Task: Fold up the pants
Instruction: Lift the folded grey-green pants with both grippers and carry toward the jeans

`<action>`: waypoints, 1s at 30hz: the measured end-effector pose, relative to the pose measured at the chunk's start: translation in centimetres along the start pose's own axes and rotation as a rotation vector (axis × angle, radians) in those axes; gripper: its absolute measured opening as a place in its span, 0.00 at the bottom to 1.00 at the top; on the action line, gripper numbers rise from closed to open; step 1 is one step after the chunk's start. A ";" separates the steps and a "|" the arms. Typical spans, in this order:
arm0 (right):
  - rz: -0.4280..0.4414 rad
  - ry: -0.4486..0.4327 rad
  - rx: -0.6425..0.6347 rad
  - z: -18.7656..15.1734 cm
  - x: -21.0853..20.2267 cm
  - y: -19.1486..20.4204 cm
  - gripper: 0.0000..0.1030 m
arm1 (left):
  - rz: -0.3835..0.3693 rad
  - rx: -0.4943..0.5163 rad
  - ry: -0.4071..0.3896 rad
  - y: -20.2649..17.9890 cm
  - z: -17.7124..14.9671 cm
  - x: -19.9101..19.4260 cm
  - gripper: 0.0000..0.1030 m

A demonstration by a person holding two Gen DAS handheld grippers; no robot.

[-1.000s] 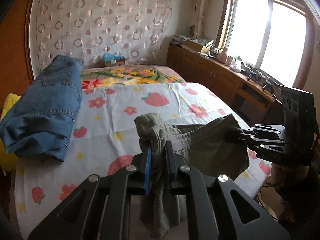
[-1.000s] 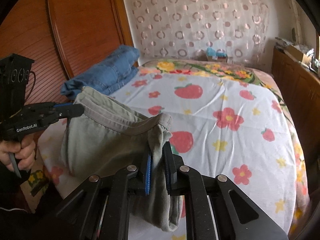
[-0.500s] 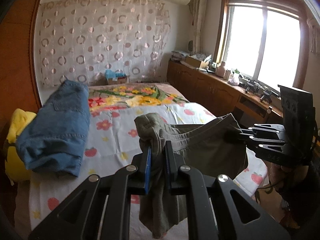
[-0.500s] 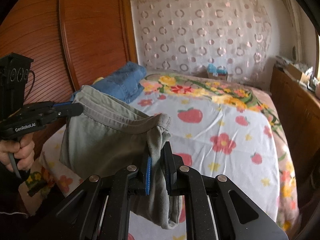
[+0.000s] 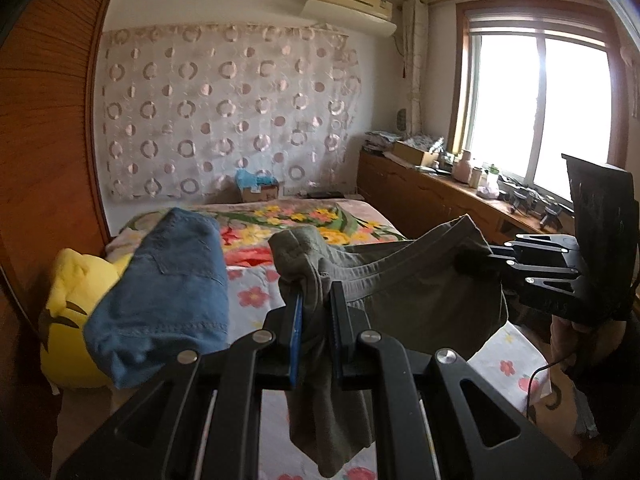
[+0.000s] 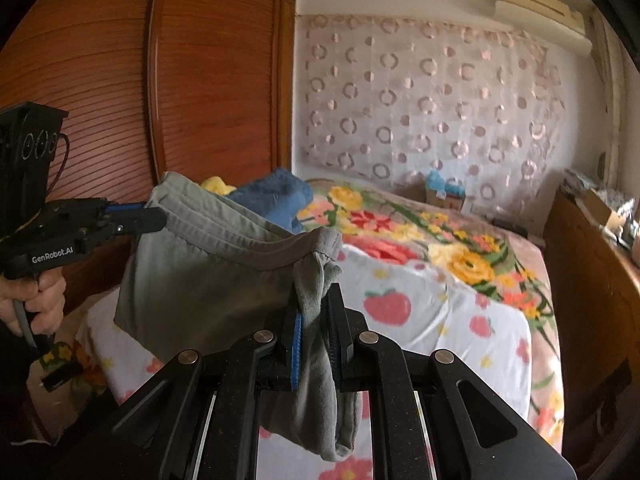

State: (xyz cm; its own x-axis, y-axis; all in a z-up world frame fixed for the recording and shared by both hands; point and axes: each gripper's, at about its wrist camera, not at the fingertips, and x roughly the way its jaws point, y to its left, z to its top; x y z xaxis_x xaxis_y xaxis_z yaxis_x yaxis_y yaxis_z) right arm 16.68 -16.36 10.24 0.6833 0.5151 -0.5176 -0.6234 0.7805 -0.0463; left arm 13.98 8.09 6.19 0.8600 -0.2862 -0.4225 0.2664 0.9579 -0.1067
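Observation:
Olive-green pants (image 5: 404, 292) hang in the air above the bed, held by the waistband between both grippers. My left gripper (image 5: 316, 304) is shut on one end of the waistband. My right gripper (image 6: 314, 312) is shut on the other end. The pants (image 6: 208, 280) sag between them and the legs hang down out of sight. The right gripper also shows in the left wrist view (image 5: 480, 258), and the left gripper shows in the right wrist view (image 6: 152, 216).
The bed (image 6: 460, 320) has a flowered and strawberry sheet. Folded blue jeans (image 5: 168, 288) lie on a yellow plush (image 5: 72, 320) by the wooden headboard (image 6: 120, 80). A wooden cabinet (image 5: 440, 204) with clutter runs under the window.
Both grippers have risen with the pants, lifting them higher above the bed; both views tilted up toward the wall and ceiling. The grips have not changed.

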 end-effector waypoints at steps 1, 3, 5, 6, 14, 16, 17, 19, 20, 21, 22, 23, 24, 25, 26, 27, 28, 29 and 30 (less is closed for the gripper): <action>0.003 -0.002 -0.005 0.3 0.2 -0.1 0.08 | 0.006 -0.001 -0.002 0.2 0.3 0.1 0.09; 0.007 -0.004 -0.019 1.3 0.9 0.0 0.08 | 0.021 0.000 -0.007 0.8 0.8 0.3 0.09; 0.009 -0.006 -0.031 2.1 1.5 0.0 0.08 | 0.032 -0.002 -0.010 1.5 1.4 0.6 0.09; 0.011 -0.006 -0.036 2.5 2.0 0.1 0.08 | 0.035 -0.004 -0.011 1.6 1.5 0.7 0.09; 0.031 0.004 -0.068 5.1 5.4 -0.3 0.08 | 0.068 -0.035 -0.003 4.6 2.0 2.8 0.09; 0.037 0.006 -0.079 5.8 6.4 -0.4 0.08 | 0.078 -0.046 -0.004 5.5 2.0 3.2 0.09; 0.039 0.006 -0.087 6.4 7.1 -0.4 0.08 | 0.085 -0.053 -0.004 6.0 2.1 3.4 0.09; 0.041 0.006 -0.101 7.1 8.2 -0.4 0.08 | 0.094 -0.065 -0.005 6.8 2.1 3.8 0.09; 0.042 0.005 -0.108 7.5 8.7 -0.5 0.08 | 0.103 -0.071 -0.004 7.4 2.2 4.1 0.09; 0.044 0.004 -0.115 7.8 9.4 -0.5 0.08 | 0.113 -0.071 0.002 7.7 2.3 4.4 0.09; 0.046 0.002 -0.120 8.2 10.0 -0.5 0.08 | 0.121 -0.069 0.006 7.9 2.3 4.6 0.09; 0.052 0.000 -0.125 8.5 10.6 -0.5 0.08 | 0.129 -0.070 0.005 8.1 2.3 4.7 0.09; 0.060 -0.003 -0.130 8.8 11.2 -0.5 0.08 | 0.137 -0.077 0.003 8.6 2.5 5.0 0.09; 0.066 -0.005 -0.135 9.1 11.8 -0.4 0.08 | 0.143 -0.082 0.002 9.0 2.5 5.1 0.09; 0.073 -0.007 -0.141 9.5 12.5 -0.3 0.08 | 0.150 -0.089 0.000 9.4 2.5 5.2 0.09; 0.082 -0.011 -0.149 9.8 13.2 -0.2 0.08 | 0.160 -0.096 -0.004 9.9 2.4 5.4 0.09; 0.093 -0.017 -0.158 10.2 14.1 -0.1 0.08 | 0.170 -0.097 -0.008 10.2 2.4 5.5 0.09; 0.100 -0.021 -0.164 10.4 14.5 0.0 0.08 | 0.178 -0.099 -0.010 10.4 2.4 5.6 0.09; 0.109 -0.026 -0.172 10.7 15.3 0.2 0.08 | 0.188 -0.104 -0.010 10.7 2.3 5.8 0.09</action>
State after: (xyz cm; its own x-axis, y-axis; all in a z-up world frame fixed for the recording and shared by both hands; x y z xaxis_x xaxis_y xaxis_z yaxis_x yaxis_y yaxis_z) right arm 31.07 -4.58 11.43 0.6164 0.6041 -0.5050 -0.7484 0.6489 -0.1372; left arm 22.82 16.68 4.71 0.8946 -0.1017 -0.4352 0.0547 0.9914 -0.1192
